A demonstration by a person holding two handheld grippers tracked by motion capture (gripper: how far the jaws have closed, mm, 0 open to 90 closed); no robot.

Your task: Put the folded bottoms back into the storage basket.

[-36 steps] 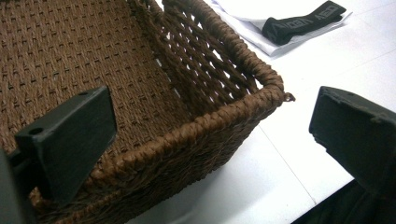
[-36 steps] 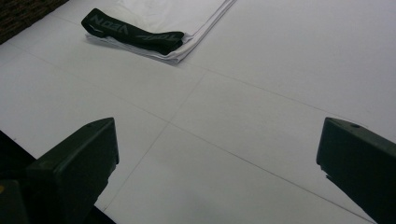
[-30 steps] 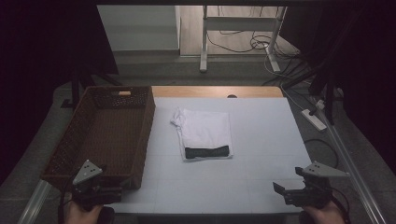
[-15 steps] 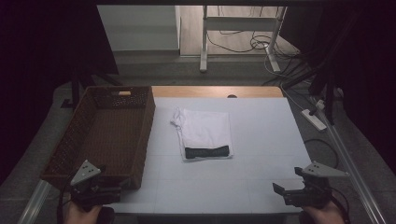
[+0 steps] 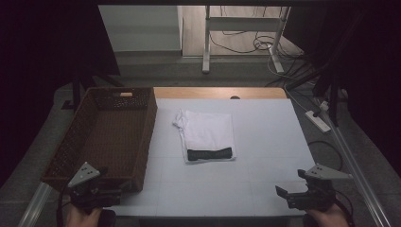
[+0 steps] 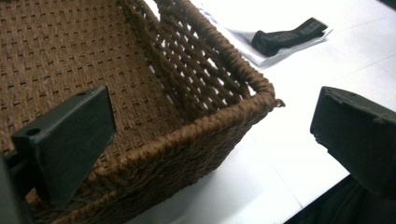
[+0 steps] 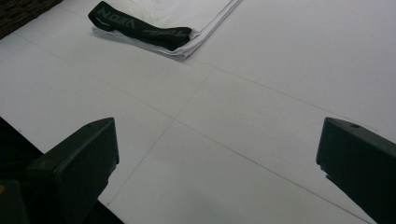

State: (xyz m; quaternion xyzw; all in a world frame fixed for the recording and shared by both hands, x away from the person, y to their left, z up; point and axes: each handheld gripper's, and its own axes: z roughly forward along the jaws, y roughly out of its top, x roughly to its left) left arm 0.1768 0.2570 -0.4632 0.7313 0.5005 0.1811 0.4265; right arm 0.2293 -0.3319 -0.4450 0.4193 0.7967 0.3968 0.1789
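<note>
Folded white garment (image 5: 208,135) with black band (image 5: 209,153); both tongs (image 5: 106,196) (image 5: 283,195) wide open, empty.

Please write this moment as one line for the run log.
left gripper: open, at basket near corner | right gripper: open, over table | folded white garment: untouched

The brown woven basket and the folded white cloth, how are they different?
The brown woven basket is dark, stiff and deep with tall walls; the folded white cloth is pale, soft and flat. The basket holds nothing, while the cloth carries a black band on its near edge. Both rest on the white table.
</note>
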